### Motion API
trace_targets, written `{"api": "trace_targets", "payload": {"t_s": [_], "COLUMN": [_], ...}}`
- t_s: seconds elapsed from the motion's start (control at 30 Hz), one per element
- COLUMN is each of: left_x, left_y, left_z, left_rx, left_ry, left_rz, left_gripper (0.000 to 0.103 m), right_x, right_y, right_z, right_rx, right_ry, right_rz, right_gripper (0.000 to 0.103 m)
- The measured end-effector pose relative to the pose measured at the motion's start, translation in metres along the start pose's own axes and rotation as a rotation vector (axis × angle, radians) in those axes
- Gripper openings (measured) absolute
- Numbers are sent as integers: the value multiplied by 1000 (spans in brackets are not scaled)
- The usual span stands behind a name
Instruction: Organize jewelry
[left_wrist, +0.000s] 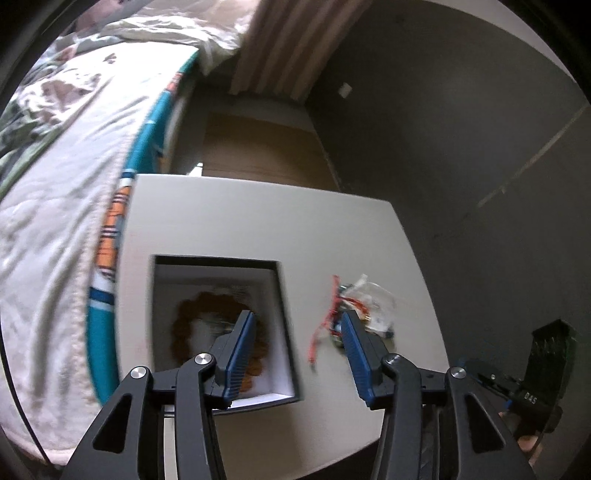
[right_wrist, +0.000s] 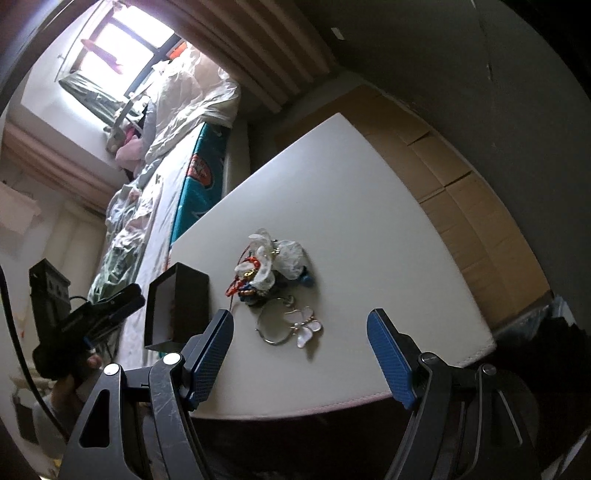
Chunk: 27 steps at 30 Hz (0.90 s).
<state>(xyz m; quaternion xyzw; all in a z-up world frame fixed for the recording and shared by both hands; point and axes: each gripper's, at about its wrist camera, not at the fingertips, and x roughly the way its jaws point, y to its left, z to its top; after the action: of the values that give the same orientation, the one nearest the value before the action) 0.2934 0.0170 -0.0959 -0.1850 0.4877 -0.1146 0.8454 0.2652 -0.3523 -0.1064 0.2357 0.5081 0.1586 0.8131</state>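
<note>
A dark open box (left_wrist: 288, 332) with a white lining stands on the white table (left_wrist: 258, 221); a brown beaded bracelet (left_wrist: 184, 321) lies inside it. My left gripper (left_wrist: 297, 325) is open and empty, hovering above the box's right wall. To the right lies a jewelry pile (left_wrist: 354, 306) with red cord and clear plastic. In the right wrist view the box (right_wrist: 177, 306) is at left, the pile (right_wrist: 269, 266) in the middle, and a silver hoop with a white butterfly (right_wrist: 295, 325) nearer. My right gripper (right_wrist: 301, 328) is open and empty, above the butterfly piece.
A bed (left_wrist: 55, 184) with a white quilt and teal mattress edge runs along the table's left side. A brown cardboard surface (right_wrist: 461, 184) lies beyond the table, by a dark wall. The left gripper's body (right_wrist: 92, 317) shows in the right wrist view.
</note>
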Motion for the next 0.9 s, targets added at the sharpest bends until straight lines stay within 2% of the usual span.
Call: {"api": "trace_targets", "payload": {"t_s": [0.6, 0.8, 0.9], "left_x": [88, 118, 135], "left_y": [-106, -128, -136], "left_z": [-1, 0, -3], "left_rx": [277, 341, 394], "left_ry": [160, 192, 191], "left_rz": [-7, 62, 168], "left_gripper": [50, 50, 50], "right_x": [-13, -15, -14], "right_y": [-45, -56, -57], "right_z": [-1, 0, 2], "right_rx": [63, 86, 92], "right_ry": [-17, -18, -15], "right_rz": [-54, -71, -80], "right_gripper": [75, 75, 75]}}
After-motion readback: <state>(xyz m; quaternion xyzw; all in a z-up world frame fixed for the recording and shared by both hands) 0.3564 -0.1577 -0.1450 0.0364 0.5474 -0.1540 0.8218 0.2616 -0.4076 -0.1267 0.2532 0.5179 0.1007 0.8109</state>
